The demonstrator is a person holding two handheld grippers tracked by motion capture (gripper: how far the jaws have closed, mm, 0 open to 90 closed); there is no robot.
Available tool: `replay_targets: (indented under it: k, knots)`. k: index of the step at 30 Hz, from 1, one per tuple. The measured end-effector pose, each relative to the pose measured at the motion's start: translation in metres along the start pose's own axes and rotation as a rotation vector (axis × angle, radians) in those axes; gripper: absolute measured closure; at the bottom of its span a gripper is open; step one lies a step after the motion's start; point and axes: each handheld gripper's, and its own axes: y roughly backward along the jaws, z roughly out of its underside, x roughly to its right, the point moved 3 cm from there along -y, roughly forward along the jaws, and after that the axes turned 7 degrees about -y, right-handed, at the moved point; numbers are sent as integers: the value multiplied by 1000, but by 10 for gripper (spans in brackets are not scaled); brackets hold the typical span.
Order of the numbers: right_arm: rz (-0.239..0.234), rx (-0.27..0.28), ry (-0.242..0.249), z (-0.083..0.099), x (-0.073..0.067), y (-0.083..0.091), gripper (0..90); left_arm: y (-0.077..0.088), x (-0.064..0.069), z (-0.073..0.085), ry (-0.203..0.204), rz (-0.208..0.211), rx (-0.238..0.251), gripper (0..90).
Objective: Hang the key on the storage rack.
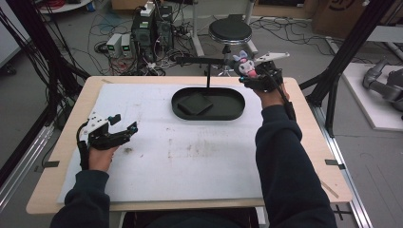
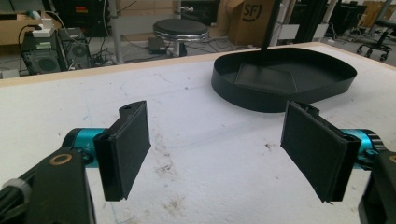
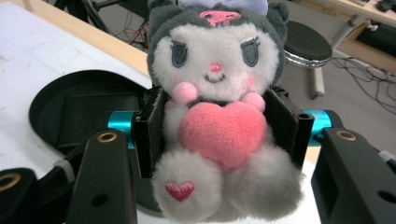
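A small plush toy (image 3: 217,107), grey and white with a pink heart on its front and a dark hood, sits squeezed between the jaws of my right gripper (image 3: 224,128). In the high view that gripper (image 1: 252,73) holds the plush toy (image 1: 246,65) in the air beyond the right end of a black oval tray (image 1: 228,111). A thin black post with a crossbar (image 1: 208,71) rises from the tray's far side. My left gripper (image 1: 124,122) rests low over the white mat at the left, its pads (image 2: 128,144) wide apart with nothing between them.
The tray (image 2: 336,81) holds a flat dark square plate (image 1: 192,103). A white mat (image 1: 190,156) covers most of the wooden table. Beyond the far edge stand a round black stool (image 1: 230,31), computer boxes (image 1: 152,31) and tangled cables on the floor.
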Motion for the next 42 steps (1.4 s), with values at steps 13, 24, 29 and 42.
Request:
replay_targets:
  k: [13, 24, 29, 42]
  knots:
    - [121, -20, -30, 3, 13, -8, 453, -1, -1, 1, -1, 0, -6, 236]
    - [160, -127, 2, 35, 26, -12, 454, -1, -1, 1, -2, -2, -11, 236]
    - [137, -172, 10, 49, 21, -28, 455, -1, 0, 1, -5, 0, -15, 236]
    - [89, -194, -22, 61, 1, -72, 429, 0, -1, 2, -3, 1, -13, 236]
